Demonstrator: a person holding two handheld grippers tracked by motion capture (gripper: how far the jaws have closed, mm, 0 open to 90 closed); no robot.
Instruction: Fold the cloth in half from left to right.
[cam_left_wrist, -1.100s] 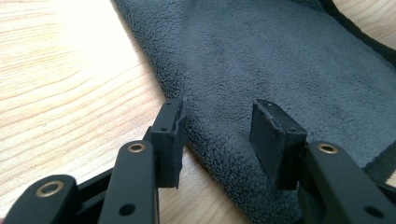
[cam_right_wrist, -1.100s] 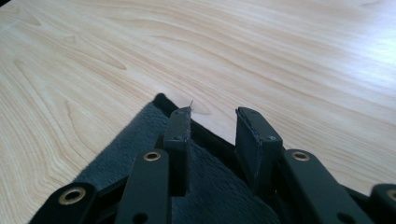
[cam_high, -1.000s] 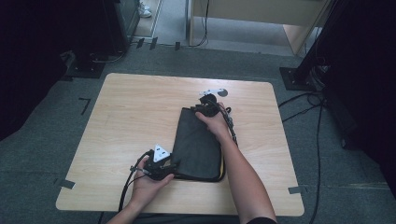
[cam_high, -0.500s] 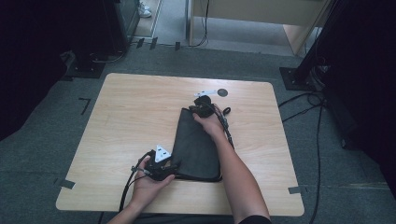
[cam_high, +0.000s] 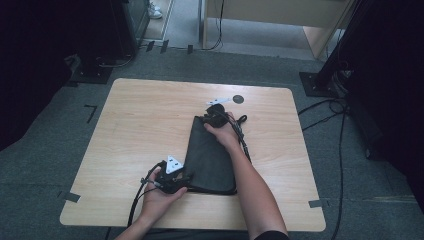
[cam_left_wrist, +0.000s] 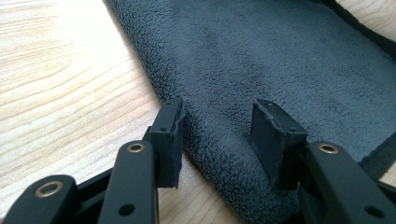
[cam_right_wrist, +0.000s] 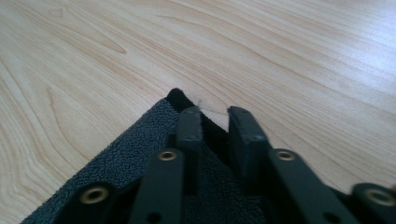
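High view: a dark grey fleece cloth (cam_high: 210, 152) lies folded lengthways on the pale wood worktop (cam_high: 140, 125), right of its middle; the left gripper (cam_high: 172, 180) sits at the cloth's near left corner, the right gripper (cam_high: 216, 114) at its far end; a small dark round mark (cam_high: 238, 99) shows on the worktop just beyond the right gripper
Left gripper view: the nap of the cloth (cam_left_wrist: 261, 65) up close and a darker hem band along its far side, neither of which the high view resolves; the cloth's edge runs slantwise across the worktop (cam_left_wrist: 60, 79)
Right gripper view: one pointed corner of the cloth (cam_right_wrist: 154, 126) with the bare worktop (cam_right_wrist: 261, 51) beyond it; the grain shows plainly
Left fingers: standing apart with a clear gap; one finger (cam_left_wrist: 169, 135) rests at the cloth's edge, the other (cam_left_wrist: 273, 140) on top of the fleece; cloth lies between them, not pinched
Right fingers: nearly together, having just eased a little wider; the cloth's corner tip lies between them, with a finger (cam_right_wrist: 189, 128) over the fleece; whether they pinch it I cannot tell
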